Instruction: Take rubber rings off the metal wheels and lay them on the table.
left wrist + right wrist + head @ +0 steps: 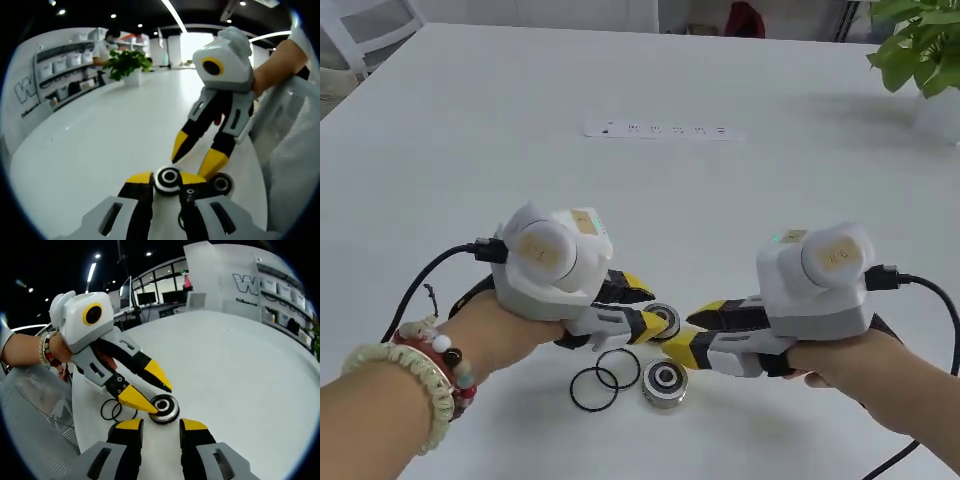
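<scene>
Left gripper was clamped on a metal wheel; I could not tell whether that wheel touched the table. My right gripper had its jaws apart with nothing between them, tips near the held wheel. Two rubber rings lay overlapping on the table, just beside a second metal wheel resting there.

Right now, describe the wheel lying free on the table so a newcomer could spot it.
On the white table, look on the near side, under the left gripper and right gripper. The metal wheel sits there, just right of two overlapping black rubber rings. Unlike the other wheel, no gripper holds it.
</scene>
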Tool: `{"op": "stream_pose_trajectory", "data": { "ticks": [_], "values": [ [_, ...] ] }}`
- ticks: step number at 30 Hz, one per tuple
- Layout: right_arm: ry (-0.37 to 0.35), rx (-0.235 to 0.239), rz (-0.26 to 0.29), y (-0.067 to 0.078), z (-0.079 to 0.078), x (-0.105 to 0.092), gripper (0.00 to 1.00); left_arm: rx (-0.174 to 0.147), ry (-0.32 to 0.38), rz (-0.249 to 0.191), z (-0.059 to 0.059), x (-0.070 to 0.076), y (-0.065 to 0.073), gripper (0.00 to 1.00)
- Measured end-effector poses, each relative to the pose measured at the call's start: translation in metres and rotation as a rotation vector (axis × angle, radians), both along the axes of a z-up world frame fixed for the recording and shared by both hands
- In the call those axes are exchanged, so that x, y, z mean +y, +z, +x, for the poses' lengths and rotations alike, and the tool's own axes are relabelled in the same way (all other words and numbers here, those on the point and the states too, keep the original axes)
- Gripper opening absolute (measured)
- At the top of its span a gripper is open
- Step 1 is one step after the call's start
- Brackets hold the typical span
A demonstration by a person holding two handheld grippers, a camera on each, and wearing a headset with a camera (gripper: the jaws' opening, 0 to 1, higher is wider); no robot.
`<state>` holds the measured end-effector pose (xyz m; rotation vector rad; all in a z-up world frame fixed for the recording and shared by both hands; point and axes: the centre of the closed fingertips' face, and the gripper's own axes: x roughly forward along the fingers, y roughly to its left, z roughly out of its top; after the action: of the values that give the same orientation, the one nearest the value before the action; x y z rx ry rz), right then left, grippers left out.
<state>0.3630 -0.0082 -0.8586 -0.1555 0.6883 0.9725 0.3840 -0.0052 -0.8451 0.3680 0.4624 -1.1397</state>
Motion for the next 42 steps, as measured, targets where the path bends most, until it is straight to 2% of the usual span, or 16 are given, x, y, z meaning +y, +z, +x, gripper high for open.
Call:
{"op": "stream_pose_trajectory", "data": {
  "ticks": [9, 13, 19, 22, 31, 35, 40, 41, 42],
  "values": [
    [-0.014, -0.024, -0.013, -0.002, 0.004, 0.0, 0.23, 0.046, -0.001, -0.023, -0.006, -0.001, -0.003, 0.14],
    [-0.003, -0.022, -0.025, -0.005, 0.002, -0.001, 0.21, 0.041, 0.007, -0.034, -0.005, -0.001, -0.002, 0.14],
    [0.004, -0.041, -0.028, -0.003, 0.003, -0.001, 0.2, 0.054, 0.003, -0.044, -0.007, -0.003, -0.002, 0.14],
    [0.029, -0.051, -0.035, -0.004, 0.001, 0.0, 0.17, 0.052, 0.005, -0.048, -0.007, -0.003, -0.002, 0.14],
    [0.054, -0.073, -0.065, -0.004, 0.001, -0.001, 0.14, 0.041, 0.009, -0.079, -0.007, -0.003, -0.002, 0.14],
    [0.045, -0.056, -0.057, -0.004, 0.001, -0.002, 0.13, 0.038, 0.009, -0.086, -0.007, -0.003, -0.002, 0.14],
    [0.015, -0.001, -0.037, -0.006, 0.0, -0.005, 0.11, 0.033, 0.01, -0.092, -0.007, -0.003, -0.002, 0.14],
    [0.015, 0.01, -0.044, -0.008, 0.0, -0.006, 0.06, 0.033, 0.01, -0.092, -0.006, -0.002, -0.002, 0.14],
    [-0.035, 0.038, -0.053, -0.013, 0.002, -0.011, 0.01, 0.033, 0.007, -0.093, -0.007, -0.003, -0.002, 0.14]
  ]
}}
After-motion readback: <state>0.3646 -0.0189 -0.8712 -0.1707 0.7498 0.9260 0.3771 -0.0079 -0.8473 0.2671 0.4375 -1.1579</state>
